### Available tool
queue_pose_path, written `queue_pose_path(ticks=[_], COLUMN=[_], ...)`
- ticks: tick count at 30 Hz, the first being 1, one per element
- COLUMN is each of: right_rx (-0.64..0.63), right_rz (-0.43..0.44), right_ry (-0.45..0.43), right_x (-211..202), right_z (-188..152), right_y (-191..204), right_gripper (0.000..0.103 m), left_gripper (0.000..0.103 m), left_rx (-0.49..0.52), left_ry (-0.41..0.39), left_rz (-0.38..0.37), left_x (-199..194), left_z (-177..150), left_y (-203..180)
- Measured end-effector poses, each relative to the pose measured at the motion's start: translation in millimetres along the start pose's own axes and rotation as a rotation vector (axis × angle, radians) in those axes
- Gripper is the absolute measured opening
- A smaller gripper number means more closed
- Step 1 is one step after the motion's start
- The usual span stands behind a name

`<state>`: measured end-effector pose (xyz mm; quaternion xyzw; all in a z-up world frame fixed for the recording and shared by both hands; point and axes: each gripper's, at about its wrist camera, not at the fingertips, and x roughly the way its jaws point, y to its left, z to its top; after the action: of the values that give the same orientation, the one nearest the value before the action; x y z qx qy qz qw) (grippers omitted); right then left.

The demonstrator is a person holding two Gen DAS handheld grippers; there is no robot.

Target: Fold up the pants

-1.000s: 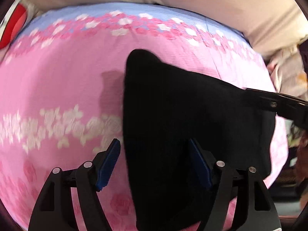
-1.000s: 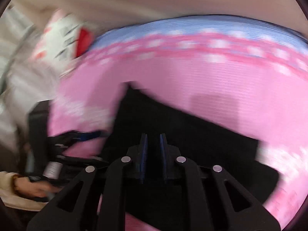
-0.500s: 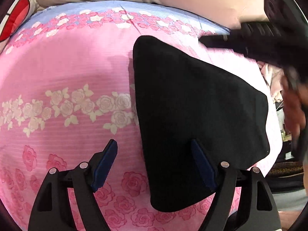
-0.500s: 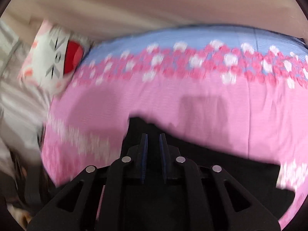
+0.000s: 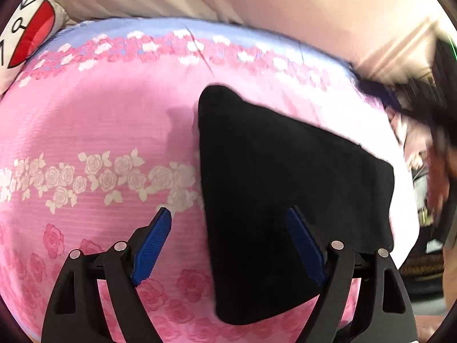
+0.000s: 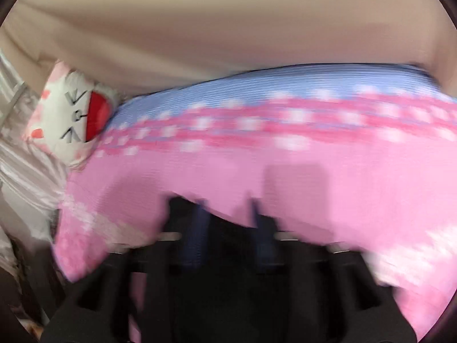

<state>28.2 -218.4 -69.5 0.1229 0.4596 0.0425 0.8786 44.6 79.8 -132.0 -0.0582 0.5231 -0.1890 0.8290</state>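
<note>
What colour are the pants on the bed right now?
Plain black pants, no visible pattern; the left wrist view shows them best, lying folded on the pink floral bedspread.

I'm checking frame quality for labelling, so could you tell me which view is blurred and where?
Left wrist view: mostly sharp on the black pants and pink bedspread, with motion smear only at the right edge. Right wrist view: blurred throughout, streaking the bedspread's pattern and the right gripper; the cat pillow stays readable.

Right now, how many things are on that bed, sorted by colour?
Black: 1, the folded pants
Pink and blue floral: 1, the bedspread
White and red: 1, the cat-face pillow
Total: 3
</note>
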Motion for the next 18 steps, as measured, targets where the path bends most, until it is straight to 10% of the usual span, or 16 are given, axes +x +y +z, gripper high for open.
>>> queue_pose_path(ticks=[5, 11, 13, 15, 18], right_rx=[0.133, 0.113, 0.08, 0.009, -0.052], right_rz=[-0.043, 0.05, 0.078, 0.091, 0.153], right_ry=[0.123, 0.146, 0.164, 0.122, -0.035], right_x=[-19.8, 19.6, 29.8, 18.0, -23.8], right_z=[-66.2, -79.0, -76.8, -62.3, -33.5], right_y=[-98.8, -95.8, -89.2, -71.1, -50.2], right_gripper=[0.07, 0.066, 0.024, 0.005, 0.004], left_gripper=[0.08, 0.08, 0.08, 0.08, 0.08], left_rx=[0.007, 0.066, 0.101, 0.122, 0.111], left_ry=[-0.022, 0.03, 0.026, 0.021, -0.012], left_rz=[0.042, 0.138, 0.184, 0.223, 0.248], left_x=[9.0, 35.2, 37.1, 35.3, 25.1], left_z=[4.1, 2.4, -3.1, -5.3, -5.4], left_y=[-25.4, -56.9, -60.1, -64.2, -64.4])
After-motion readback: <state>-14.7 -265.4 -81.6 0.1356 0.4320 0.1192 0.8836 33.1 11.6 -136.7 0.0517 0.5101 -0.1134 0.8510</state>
